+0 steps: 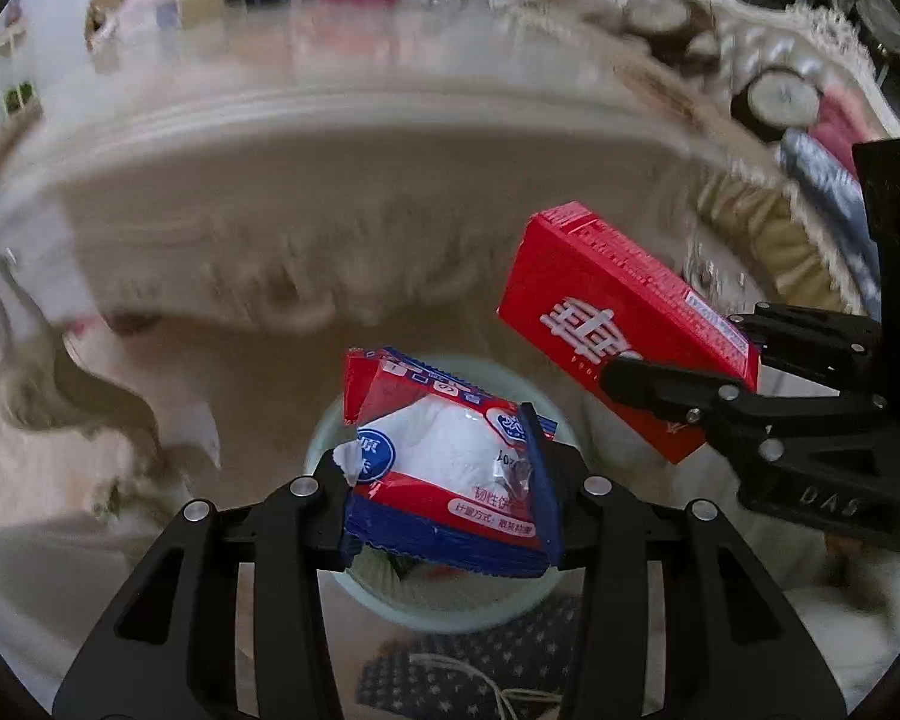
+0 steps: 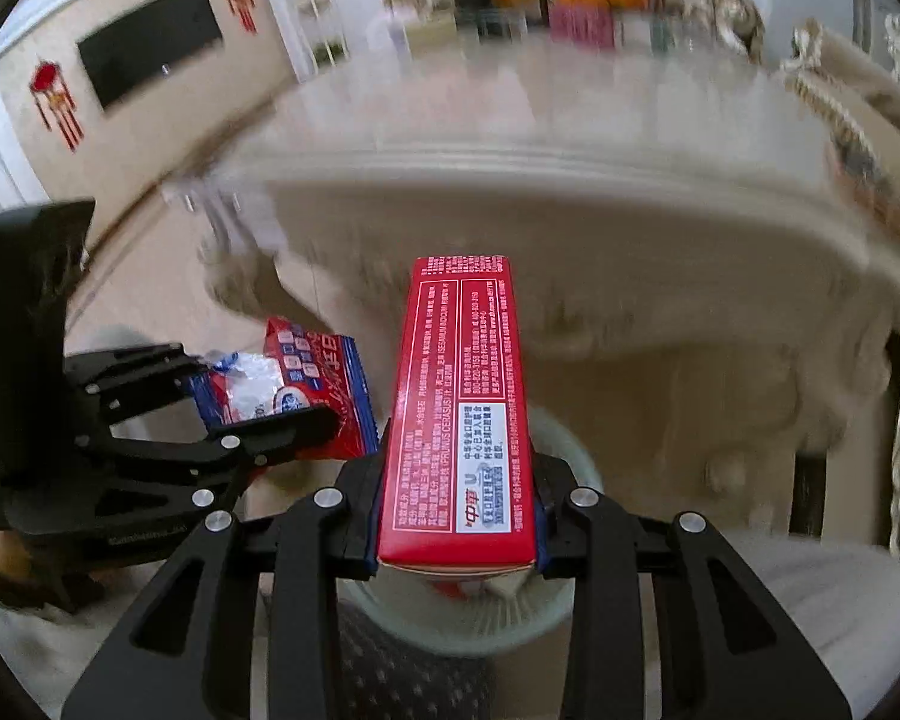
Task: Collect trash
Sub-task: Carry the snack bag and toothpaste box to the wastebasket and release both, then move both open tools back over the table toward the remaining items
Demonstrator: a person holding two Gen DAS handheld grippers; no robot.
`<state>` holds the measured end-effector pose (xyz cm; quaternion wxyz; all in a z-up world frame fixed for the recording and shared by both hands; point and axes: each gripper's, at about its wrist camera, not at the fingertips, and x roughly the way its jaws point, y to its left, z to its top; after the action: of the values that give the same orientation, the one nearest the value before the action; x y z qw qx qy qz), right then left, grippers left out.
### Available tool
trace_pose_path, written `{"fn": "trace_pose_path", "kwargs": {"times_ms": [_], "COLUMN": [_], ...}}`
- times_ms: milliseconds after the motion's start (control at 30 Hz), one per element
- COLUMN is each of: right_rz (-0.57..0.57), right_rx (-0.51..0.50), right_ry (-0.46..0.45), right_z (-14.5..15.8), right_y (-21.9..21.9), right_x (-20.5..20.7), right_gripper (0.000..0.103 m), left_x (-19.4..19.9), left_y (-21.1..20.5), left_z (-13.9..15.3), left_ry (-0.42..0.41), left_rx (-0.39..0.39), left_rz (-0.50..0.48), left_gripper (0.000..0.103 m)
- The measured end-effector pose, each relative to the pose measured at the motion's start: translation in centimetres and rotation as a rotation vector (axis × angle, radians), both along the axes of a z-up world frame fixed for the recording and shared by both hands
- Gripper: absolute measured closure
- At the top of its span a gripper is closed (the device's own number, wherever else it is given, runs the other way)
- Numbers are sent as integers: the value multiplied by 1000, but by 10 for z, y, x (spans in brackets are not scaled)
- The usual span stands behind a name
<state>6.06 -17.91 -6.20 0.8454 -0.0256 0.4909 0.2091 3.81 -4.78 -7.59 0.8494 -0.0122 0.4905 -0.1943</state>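
Observation:
My left gripper [image 1: 450,498] is shut on a red, white and blue snack wrapper [image 1: 444,468] and holds it right above a pale green bin [image 1: 324,438] on the floor. The wrapper also shows in the right wrist view [image 2: 288,390], with the left gripper [image 2: 258,414] around it. My right gripper [image 2: 456,516] is shut on a long red box [image 2: 459,402] over the same bin [image 2: 564,438]. In the left wrist view the red box [image 1: 618,324] hangs tilted at the right, held by the right gripper [image 1: 678,384].
An ornate cream table [image 1: 342,108] rises just behind the bin, its carved apron and leg [image 1: 90,396] close by. A dark star-patterned cloth [image 1: 450,672] lies on the floor in front of the bin. A carved sofa with cushions [image 1: 810,120] stands at the right.

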Motion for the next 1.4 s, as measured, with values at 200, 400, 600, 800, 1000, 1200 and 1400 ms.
{"fn": "trace_pose_path", "kwargs": {"times_ms": [200, 400, 600, 800, 1000, 1200, 1400], "right_rz": [-25, -18, -15, -72, -106, -109, -166], "right_rx": [-64, -96, -147, -77, -38, 23, 95], "right_ry": [127, 138, 74, 81, 48, -11, -156], "right_z": [-58, -76, -71, -63, -44, -11, 48], "right_y": [1, 7, 3, -14, -18, -20, -34], "right_x": [3, 4, -8, -4, 0, 2, 26], "right_gripper": [70, 66, 28, 27, 27, 27, 27], "left_x": [4, 8, 14, 15, 13, 14, 45], "left_y": [-4, 1, 11, 20, 11, 10, 32], "left_z": [-49, -68, -75, -68, -51, -22, 62], "left_ry": [105, 157, 178, 156, 99, 47, -114], "left_rx": [58, 47, 75, 58, 93, 59, -1], "left_rz": [7, 38, 111, 138, 104, 75, 69], "left_gripper": [60, 51, 22, 21, 21, 21, 21]}}
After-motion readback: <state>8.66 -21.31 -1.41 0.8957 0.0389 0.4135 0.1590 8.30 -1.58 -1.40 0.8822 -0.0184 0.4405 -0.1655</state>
